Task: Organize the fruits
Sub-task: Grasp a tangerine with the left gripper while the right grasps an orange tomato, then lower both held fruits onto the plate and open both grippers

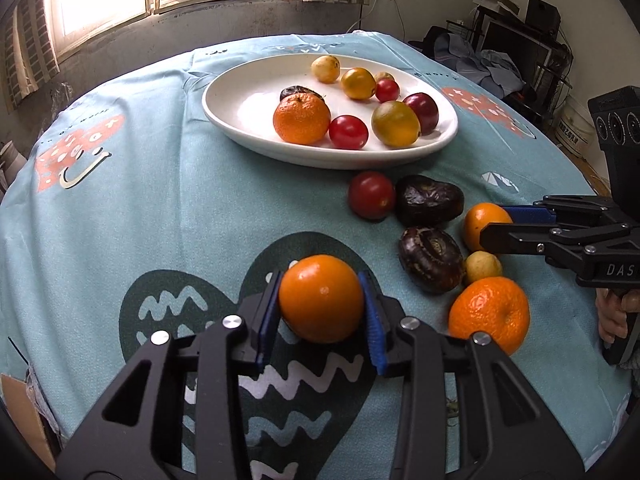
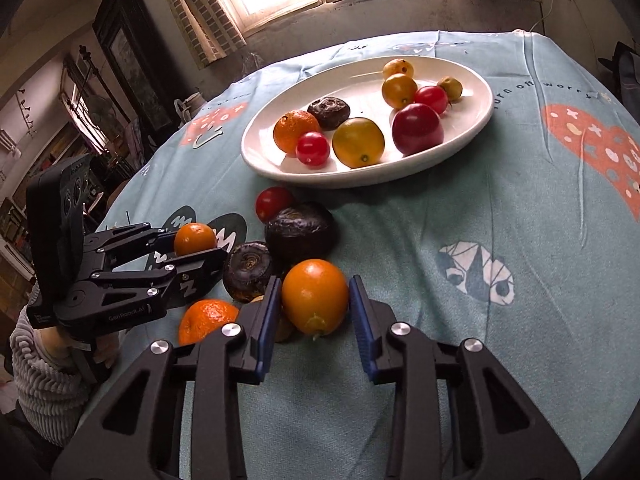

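Note:
My left gripper [image 1: 321, 286] is shut on a smooth orange [image 1: 321, 298], held just over the cloth; it also shows in the right wrist view [image 2: 195, 239]. My right gripper [image 2: 314, 286] has its jaws around another orange [image 2: 315, 297], the left pad touching and a small gap at the right pad; that orange also shows in the left wrist view [image 1: 484, 225]. The white oval plate [image 1: 240, 108] holds several fruits. On the cloth lie a red tomato [image 1: 371, 195], two dark wrinkled fruits [image 1: 429, 199], a small yellow fruit [image 1: 483, 267] and a mandarin [image 1: 489, 314].
The round table carries a teal patterned cloth [image 1: 168, 200]. The plate [image 2: 476, 120] sits toward the far side under the window. Furniture and clutter stand beyond the table's edges. A hand in a grey sleeve [image 2: 44, 376] holds the left gripper.

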Motion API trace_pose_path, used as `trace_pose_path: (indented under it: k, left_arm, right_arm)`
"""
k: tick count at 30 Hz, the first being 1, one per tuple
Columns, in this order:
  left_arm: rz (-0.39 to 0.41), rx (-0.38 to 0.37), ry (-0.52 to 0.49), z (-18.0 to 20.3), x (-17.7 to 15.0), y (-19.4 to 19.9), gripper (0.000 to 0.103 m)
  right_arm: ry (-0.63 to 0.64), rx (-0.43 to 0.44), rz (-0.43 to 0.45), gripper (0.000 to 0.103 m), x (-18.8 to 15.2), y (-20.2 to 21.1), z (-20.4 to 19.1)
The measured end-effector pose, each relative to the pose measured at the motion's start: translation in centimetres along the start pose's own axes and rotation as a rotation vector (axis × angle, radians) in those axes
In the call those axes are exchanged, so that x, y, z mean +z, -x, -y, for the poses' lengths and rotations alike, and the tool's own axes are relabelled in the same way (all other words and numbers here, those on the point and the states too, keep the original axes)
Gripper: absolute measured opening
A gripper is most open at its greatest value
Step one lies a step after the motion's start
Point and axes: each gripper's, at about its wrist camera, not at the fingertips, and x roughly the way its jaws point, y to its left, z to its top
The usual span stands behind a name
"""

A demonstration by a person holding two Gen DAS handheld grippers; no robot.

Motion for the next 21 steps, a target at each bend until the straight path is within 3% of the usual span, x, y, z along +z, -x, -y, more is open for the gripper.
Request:
trace_pose_path:
  k: [5,8,14,21]
  left_arm:
    - [0.019,-0.007,0.021,-0.3,0.1,0.3,0.038]
    - [0.06,0.003,0.041,-0.8,1.0,1.3,0.038]
    - [0.132,0.034,0.067,-1.9,6.7,2.2,0.038]
    - [0.149,0.039,0.156,-4.1,12.4,-1.6,0.038]
  right_arm:
    - [-0.034,0.03,0.009,0.034,0.3,0.5,0.7]
    - [-0.038,0.048,0.093,0.034,1.0,2.7,0.6]
    - [-0.036,0.0,0.187,0.034,4.4,4.9,0.5]
    - [-0.018,-0.067,0.163,0.034,10.7,0.5,0.8]
